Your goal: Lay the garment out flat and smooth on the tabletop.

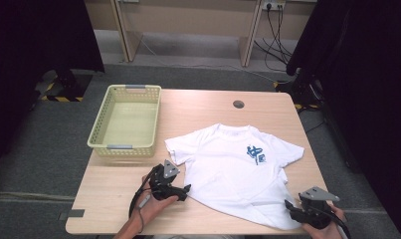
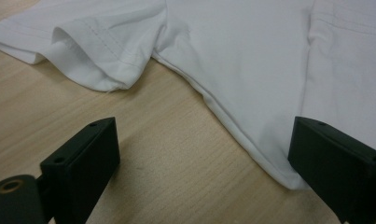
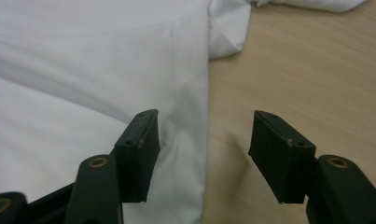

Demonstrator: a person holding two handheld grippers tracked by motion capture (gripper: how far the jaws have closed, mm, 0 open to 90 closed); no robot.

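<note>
My left gripper [image 2: 202, 154] has jaws apart at the T-shirt [image 1: 238, 169] side seam; right gripper [image 3: 204, 140] jaws apart, straddling its other edge — nothing clamped. T-shirt lies flat on the table [image 1: 198, 107], basket [image 1: 126, 122] beside its sleeve.

In the high view the tabletop's [image 1: 118, 184] near edge runs out of the bottom of the frame, cutting off both forearms. The right gripper [image 1: 293, 209] covers the near right corner of the white T-shirt [image 1: 228, 169], so whether it touches the hem cannot be told there. The blue print [image 1: 255, 154] on the chest is too small to read. In both gripper views the T-shirt runs past the picture's edges.
</note>
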